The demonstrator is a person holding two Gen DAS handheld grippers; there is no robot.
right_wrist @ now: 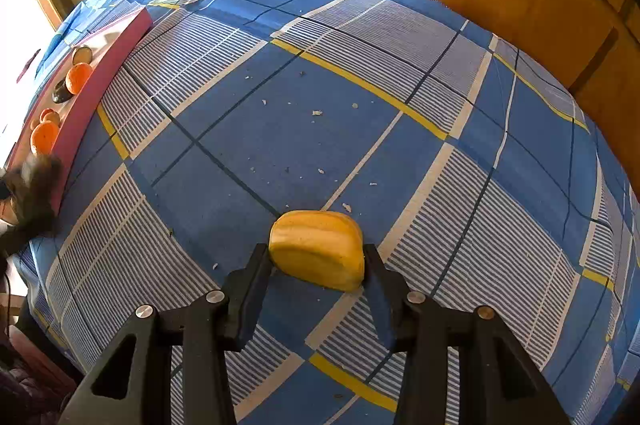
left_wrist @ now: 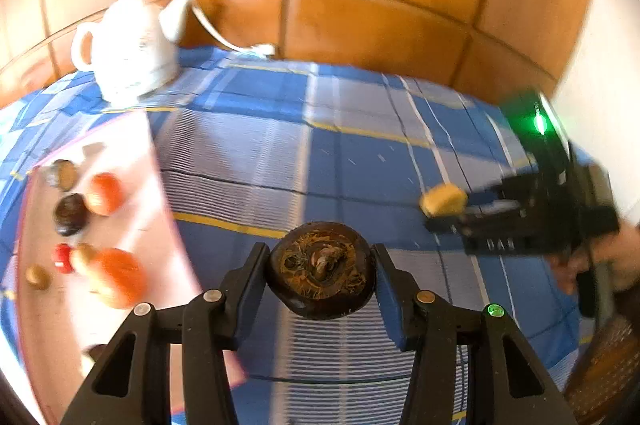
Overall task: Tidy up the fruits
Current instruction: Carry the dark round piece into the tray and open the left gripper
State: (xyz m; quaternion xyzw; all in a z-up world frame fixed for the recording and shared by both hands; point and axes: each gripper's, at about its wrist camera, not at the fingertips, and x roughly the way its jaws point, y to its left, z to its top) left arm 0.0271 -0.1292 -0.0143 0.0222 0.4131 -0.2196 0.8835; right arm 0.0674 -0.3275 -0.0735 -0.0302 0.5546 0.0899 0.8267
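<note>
My left gripper [left_wrist: 320, 273] is shut on a dark brown round fruit [left_wrist: 322, 275] with a fibrous top, held above the checked cloth. A pink tray [left_wrist: 132, 161] lies to its left, with oranges [left_wrist: 105, 193], dark round fruits [left_wrist: 70, 213] and small pieces in it. My right gripper [right_wrist: 318, 259] is shut on a yellow ribbed fruit piece [right_wrist: 318, 251] just over the cloth. In the left wrist view that yellow piece [left_wrist: 443, 200] shows at the right, at the tip of the right gripper [left_wrist: 444, 213]. The tray [right_wrist: 108, 65] with oranges [right_wrist: 78, 77] sits at the far left of the right wrist view.
A white electric kettle [left_wrist: 132, 53] with its cord stands at the back left of the blue checked tablecloth [right_wrist: 360, 105]. Wooden panelling [left_wrist: 380, 5] runs behind the table. Crumbs dot the cloth. A dark blurred shape [right_wrist: 32, 193] shows by the tray's near end.
</note>
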